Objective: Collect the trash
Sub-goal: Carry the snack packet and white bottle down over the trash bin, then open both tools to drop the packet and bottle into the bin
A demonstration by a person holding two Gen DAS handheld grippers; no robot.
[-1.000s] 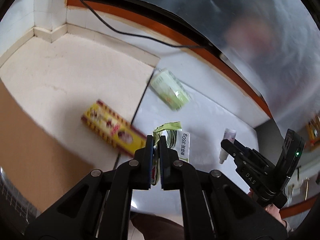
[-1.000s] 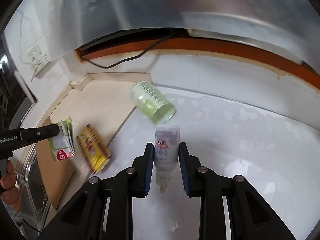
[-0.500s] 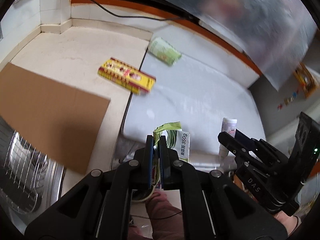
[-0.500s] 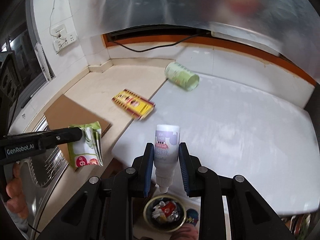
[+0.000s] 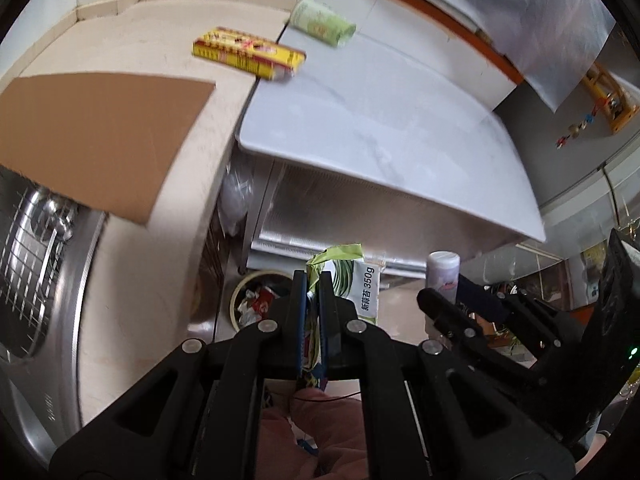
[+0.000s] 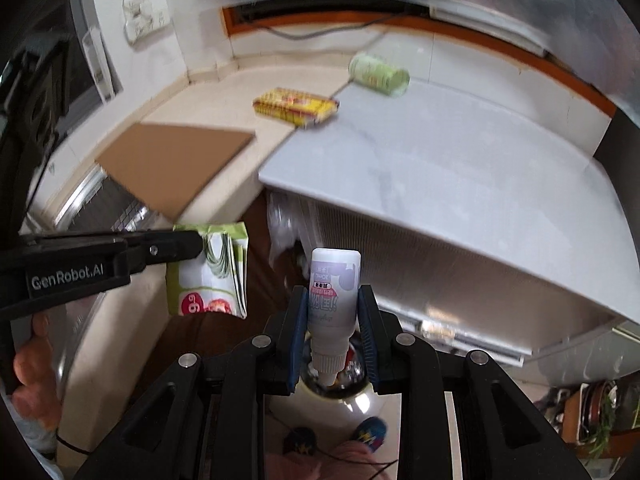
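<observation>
Both grippers have swung back off the counter since a second ago: the counter items now sit far up in each view, and a bin below has come into sight.

Left wrist view: left gripper [image 5: 310, 280] pinched tight on a green-and-white wrapper [image 5: 352, 276], printed side facing right, its folded top poking above the fingertips. Round trash bin [image 5: 256, 300] on the floor just left of the fingers, with red and white scraps inside. Right gripper [image 5: 436, 300] at lower right, clamped on a small white bottle [image 5: 442, 270]. Up on the counter: yellow box [image 5: 248, 54] lying across the seam between the beige top and the white slab [image 5: 400, 120]; green can [image 5: 322, 22] on its side beyond it; brown cardboard sheet [image 5: 92, 136] at left, overhanging the steel sink [image 5: 32, 260]. Pink trouser leg [image 5: 320, 420] at the bottom edge.

Right wrist view: right gripper [image 6: 332, 304] closed on the white bottle [image 6: 334, 300], nozzle pointing down toward the camera. Shiny bin [image 6: 344, 376] sits directly under the bottle, mostly hidden by it. Left gripper [image 6: 192, 242] enters from the left, a hand [image 6: 32, 380] on its handle, wrapper [image 6: 212, 276] hanging from its tips. Yellow box [image 6: 296, 106], green can [image 6: 378, 74] and cardboard [image 6: 176, 164] lie on the counter behind, blurred. Blue shoes [image 6: 370, 430] on the floor below
</observation>
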